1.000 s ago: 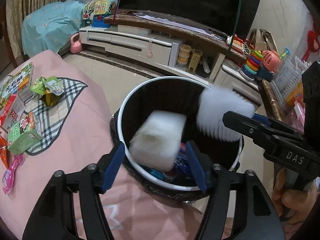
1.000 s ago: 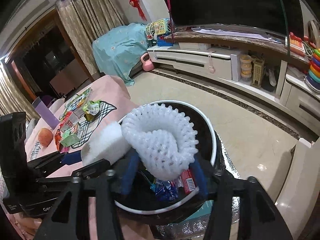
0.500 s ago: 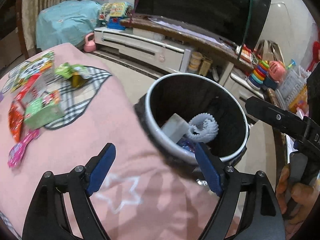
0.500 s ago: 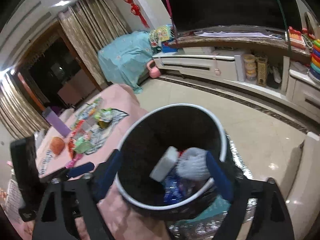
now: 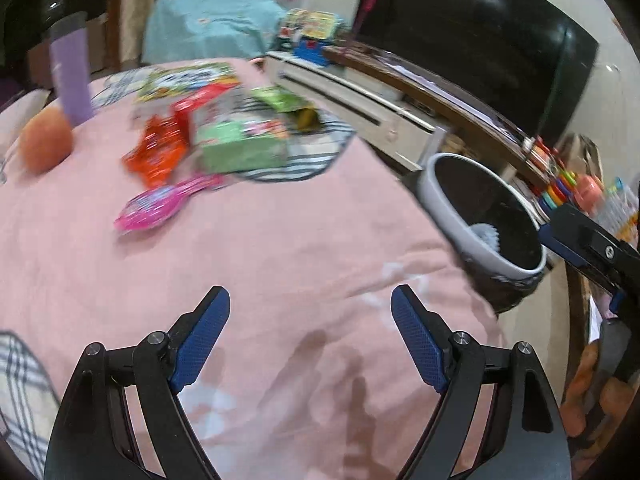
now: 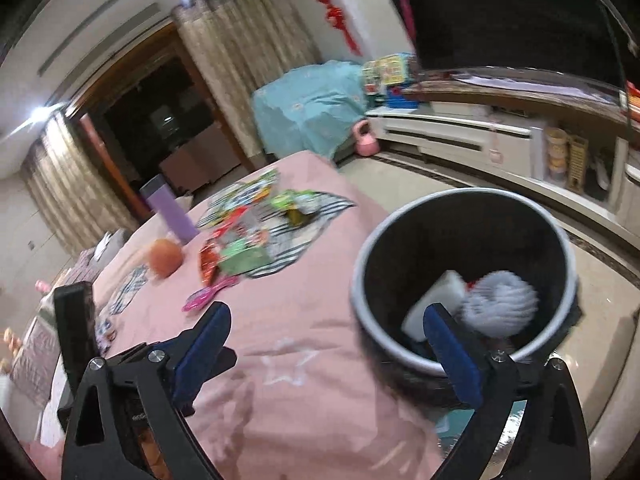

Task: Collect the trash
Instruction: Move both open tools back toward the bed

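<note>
the pink table (image 5: 280, 248) filled most of both views, with the bin (image 6: 560, 240) standing at its edge. in the right wrist view the bin held a white block (image 6: 436, 292) and a white foam net (image 6: 500, 308), both lying on the trash at its bottom; a second earlier each had been between a gripper's pads above the rim. the left gripper (image 5: 310, 336) hung over bare cloth, its jaws released and nothing between them, having just opened further. the right gripper (image 6: 334, 354) straddled the bin's near rim, its jaws likewise spread wide and empty after opening within the last second. compared with the earlier views, both cameras had swung away from the bin toward the table top. uncollected litter lay well apart from both grippers on the checked mat (image 5: 304, 156): a green box (image 5: 240, 148), a red wrapper (image 5: 160, 152), and a green pouch (image 5: 288, 104); a pink brush (image 5: 160, 204) lay just beside the mat. an orange (image 5: 46, 144) and a purple bottle (image 5: 72, 76) stood beyond them and were probably not trash. the drop thus appeared finished, and the next step was judged to be a reach for the wrappers.
</note>
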Tool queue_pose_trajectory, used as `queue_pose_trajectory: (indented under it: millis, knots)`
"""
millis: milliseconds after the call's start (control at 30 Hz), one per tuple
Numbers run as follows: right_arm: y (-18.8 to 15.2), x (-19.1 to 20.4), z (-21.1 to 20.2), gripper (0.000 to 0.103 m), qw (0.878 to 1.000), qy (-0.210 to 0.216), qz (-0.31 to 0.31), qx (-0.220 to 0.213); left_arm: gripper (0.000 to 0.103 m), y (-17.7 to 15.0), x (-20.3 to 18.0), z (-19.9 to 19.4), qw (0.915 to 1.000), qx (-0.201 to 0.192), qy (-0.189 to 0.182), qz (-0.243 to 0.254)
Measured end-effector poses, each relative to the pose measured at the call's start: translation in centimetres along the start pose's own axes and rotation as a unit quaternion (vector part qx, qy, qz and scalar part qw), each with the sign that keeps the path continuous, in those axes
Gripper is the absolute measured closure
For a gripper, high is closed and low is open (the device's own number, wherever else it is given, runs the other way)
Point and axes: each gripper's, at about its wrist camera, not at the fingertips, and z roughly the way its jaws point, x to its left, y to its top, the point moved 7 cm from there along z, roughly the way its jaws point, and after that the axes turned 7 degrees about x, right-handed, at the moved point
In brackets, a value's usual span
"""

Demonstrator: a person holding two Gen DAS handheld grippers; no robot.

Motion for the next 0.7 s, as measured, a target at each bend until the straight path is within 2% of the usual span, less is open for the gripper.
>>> queue_pose_trajectory:
  millis: [200,700]
  knots:
    - [-1.0,3.0,2.4,0.005,0.999,0.019,-0.018,0.021,0.018,-0.9,4.6,-0.8,0.9994,-0.002,0.020,-0.029]
    - [-0.5,7.6,9.9,0.005,0.990,0.039,-0.104,0.090,0.018,-0.5,10.4,-0.3,0.9985,0.012,0.040,-0.036]
